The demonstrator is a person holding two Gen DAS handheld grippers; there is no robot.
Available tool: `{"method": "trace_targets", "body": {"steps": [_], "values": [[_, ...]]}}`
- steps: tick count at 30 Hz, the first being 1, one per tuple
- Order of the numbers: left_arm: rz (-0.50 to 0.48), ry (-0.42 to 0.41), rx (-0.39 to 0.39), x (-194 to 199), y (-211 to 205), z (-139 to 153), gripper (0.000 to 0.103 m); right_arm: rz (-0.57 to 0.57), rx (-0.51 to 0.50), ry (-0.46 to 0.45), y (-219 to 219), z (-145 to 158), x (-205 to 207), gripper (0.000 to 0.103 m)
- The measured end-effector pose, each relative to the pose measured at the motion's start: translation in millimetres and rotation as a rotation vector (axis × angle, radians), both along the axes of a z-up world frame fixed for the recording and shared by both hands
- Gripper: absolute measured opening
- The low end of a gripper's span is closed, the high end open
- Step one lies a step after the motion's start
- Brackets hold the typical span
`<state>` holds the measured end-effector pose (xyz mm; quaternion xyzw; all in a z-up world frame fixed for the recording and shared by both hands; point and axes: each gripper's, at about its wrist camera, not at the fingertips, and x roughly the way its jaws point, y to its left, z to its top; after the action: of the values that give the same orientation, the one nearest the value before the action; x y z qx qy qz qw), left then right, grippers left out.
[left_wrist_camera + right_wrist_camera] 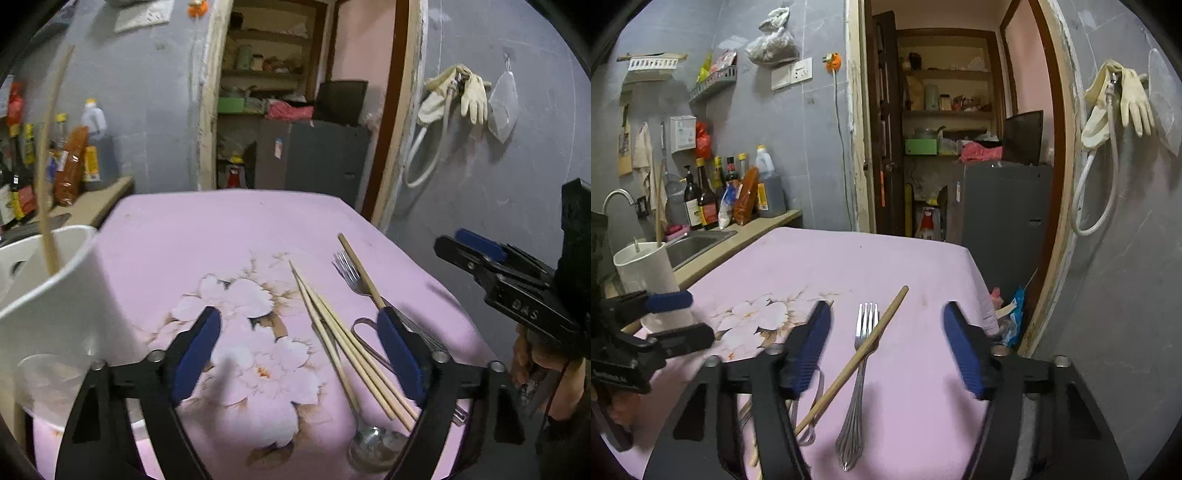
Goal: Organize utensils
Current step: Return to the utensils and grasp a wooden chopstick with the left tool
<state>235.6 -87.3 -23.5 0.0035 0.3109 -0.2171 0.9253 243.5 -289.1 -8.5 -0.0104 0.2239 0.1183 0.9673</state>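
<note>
My left gripper [299, 354] and right gripper [886, 347] both point downward, jaws apart, gripping nothing.

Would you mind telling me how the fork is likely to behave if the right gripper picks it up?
The fork looks like polished metal, so probably stiff but slippery. It lies flat on the cloth, likely hard to get under. A chopstick rests across it and may roll off.

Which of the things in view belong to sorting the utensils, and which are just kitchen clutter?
Job:
fork
chopsticks
spoon
white holder

Clutter:
bottles
sink
gloves
hose
fridge
</note>
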Motion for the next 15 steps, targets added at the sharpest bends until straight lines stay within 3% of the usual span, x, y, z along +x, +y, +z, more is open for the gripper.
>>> {"method": "trace_targets", "body": {"steps": [3, 7, 15], "values": [[-0.012, 0.039, -0.020, 12, -1, -1, 0.069, 0.006, 0.026, 0.019, -1, -3, 8, 0.046], [-0.036, 0.101, -0.028, 27, -5, -5, 0.050, 0.022, 0.030, 0.063, 2, -5, 19, 0.040], [-0.060, 0.277, -0.016, 66, -16, -19, 0.027, 0.037, 0.041, 0.250, 4, -21, 60, 0.029]]}}
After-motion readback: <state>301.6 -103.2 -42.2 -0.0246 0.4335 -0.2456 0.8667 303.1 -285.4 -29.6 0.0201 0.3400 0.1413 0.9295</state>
